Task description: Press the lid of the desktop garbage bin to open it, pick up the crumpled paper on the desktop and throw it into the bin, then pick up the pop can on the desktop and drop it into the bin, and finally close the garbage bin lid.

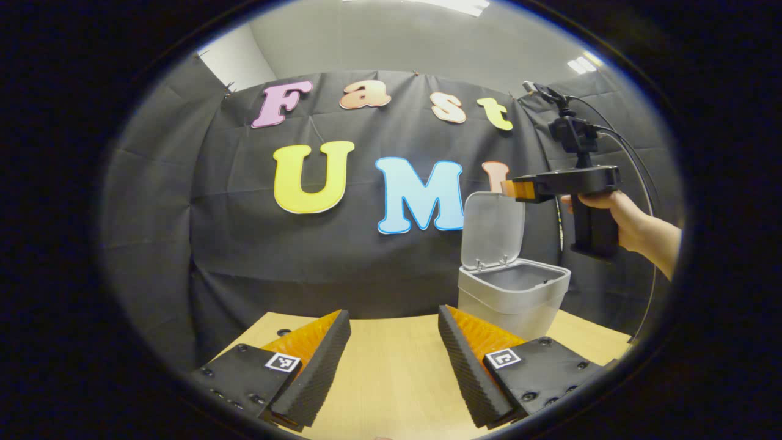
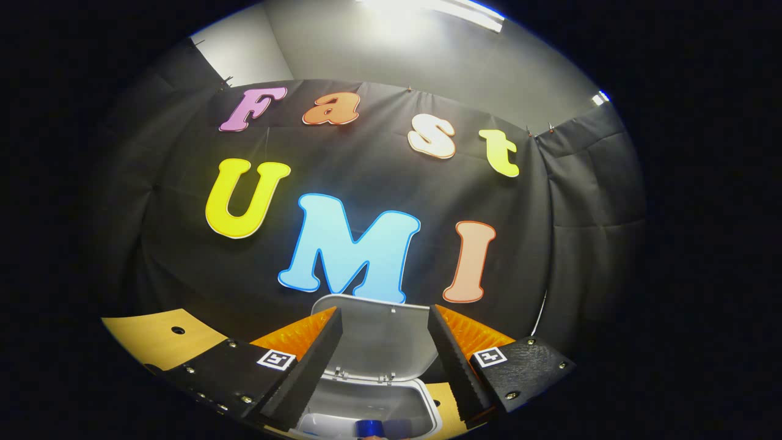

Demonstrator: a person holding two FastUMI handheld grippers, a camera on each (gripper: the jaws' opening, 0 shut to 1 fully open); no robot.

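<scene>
Left low, right above, sharing perhaps bin [image 1: 513, 290]

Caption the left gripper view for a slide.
Open left tongs over the desk; beyond, the right tongs touch the bin's raised lid.

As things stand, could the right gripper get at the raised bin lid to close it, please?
Probably yes: the right gripper hovers at the upright lid's top edge above the open bin, with nothing between them.

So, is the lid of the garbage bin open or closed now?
Open: the lid stands upright on its hinges behind the bin, whose mouth is uncovered.
</scene>
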